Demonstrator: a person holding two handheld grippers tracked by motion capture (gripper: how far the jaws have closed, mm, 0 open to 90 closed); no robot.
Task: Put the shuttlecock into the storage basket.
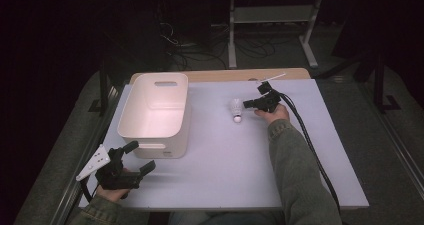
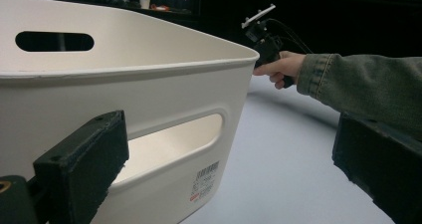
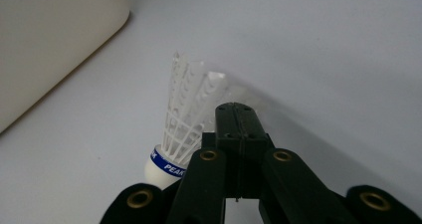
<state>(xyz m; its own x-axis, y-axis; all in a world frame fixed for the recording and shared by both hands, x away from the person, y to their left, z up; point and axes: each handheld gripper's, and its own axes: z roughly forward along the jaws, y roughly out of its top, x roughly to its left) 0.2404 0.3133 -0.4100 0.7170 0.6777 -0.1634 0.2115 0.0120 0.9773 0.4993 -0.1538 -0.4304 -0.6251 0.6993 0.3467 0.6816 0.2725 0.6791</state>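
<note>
two claws work over a pale counter [image 1: 225, 170]. the right claw [image 1: 248, 104] sits toward the far right part of the surface, held in a hand [image 1: 274, 113] whose green sleeve [image 1: 300, 175] reaches in from the near edge, a black cable [image 1: 312, 150] trailing back along the arm. in the right gripper view its two black jaws are pressed flat together with nothing between them, their tips just beside the skirt of a white plastic shuttlecock [image 3: 186, 129]; whether they touch the skirt i cannot tell. the shuttlecock [image 1: 236, 110] lies on the counter between the right claw and a white plastic bin [image 1: 170, 135], its cork end, ringed with a blue band, pointing toward the near side. the bin stands on the far left part of the counter, open side up, with a slot handle cut in each end wall. the left claw [image 1: 135, 157] rests at the near left corner in the other hand [image 1: 112, 192], a grey three-cornered plate [image 1: 94, 162] on top, its jaws spread wide apart and aimed at the bin's near wall [image 2: 164, 109]. in the left gripper view the nearer handle slot [image 2: 169, 147] and a barcode label [image 2: 205, 180] sit between the two open jaws, and the right claw [image 2: 263, 47] shows beyond the bin's rim.
</note>
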